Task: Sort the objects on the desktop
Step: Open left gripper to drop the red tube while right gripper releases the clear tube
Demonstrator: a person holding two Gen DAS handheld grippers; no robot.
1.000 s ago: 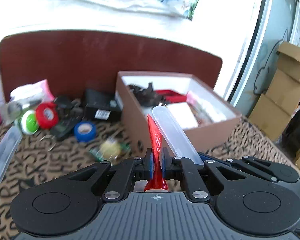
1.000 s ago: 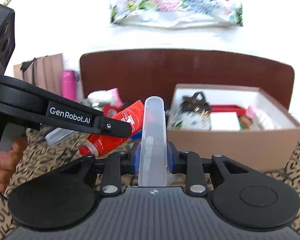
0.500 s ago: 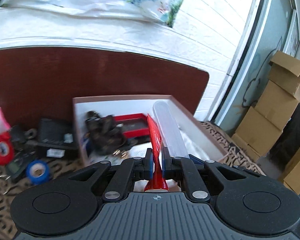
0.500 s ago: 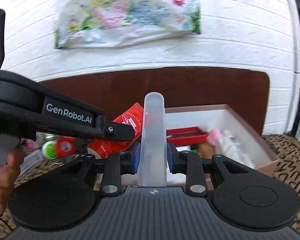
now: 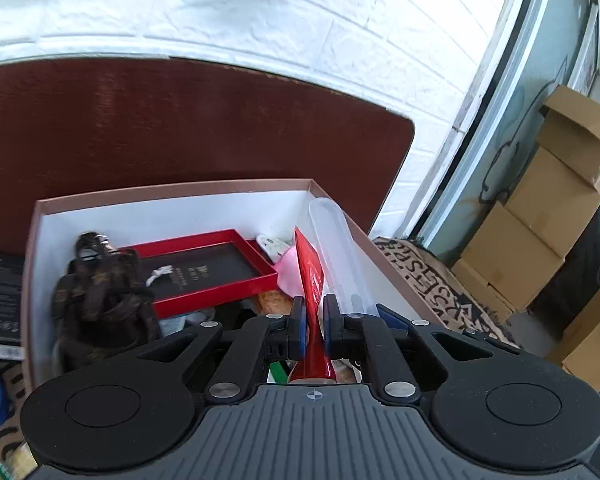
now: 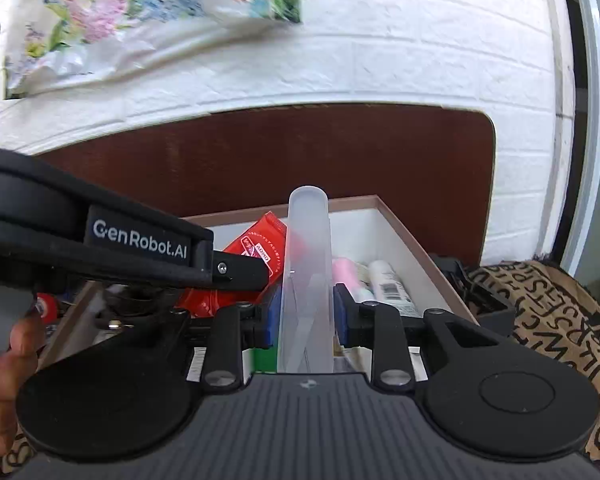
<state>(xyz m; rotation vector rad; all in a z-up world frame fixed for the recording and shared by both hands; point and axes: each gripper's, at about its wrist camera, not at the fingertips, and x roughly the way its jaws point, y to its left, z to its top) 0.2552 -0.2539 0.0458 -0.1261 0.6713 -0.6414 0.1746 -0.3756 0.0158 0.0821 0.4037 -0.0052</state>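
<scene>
The left gripper [image 5: 313,330] is clamped on the flat crimped tail of a red tube [image 5: 310,280], and the right gripper [image 6: 305,316] is clamped on a long, clear plastic case [image 6: 307,280] with a rounded end. Both objects point forward and sit side by side, close together, above the open cardboard box [image 5: 172,194].

A second ago the box lay ahead of the grippers, with loose items spread on the patterned cloth to its left. Now both grippers have come forward and over the box, so its white inside fills the view beneath them. My reading is that the carry is nearly done and the release into the box is what remains.

Inside the box lie a red tray [image 5: 204,268] with a dark insert, a dark brown strapped pouch [image 5: 100,296], something pink [image 5: 286,276] and a white labelled bottle [image 6: 392,284].

Readable writing: "GenRobot.AI" in white on the left gripper's arm [image 6: 140,238]. The red tube carries small white print, too small to read. The cloth [image 6: 540,304] at the right is printed with large black letters, none making a clear word.
</scene>
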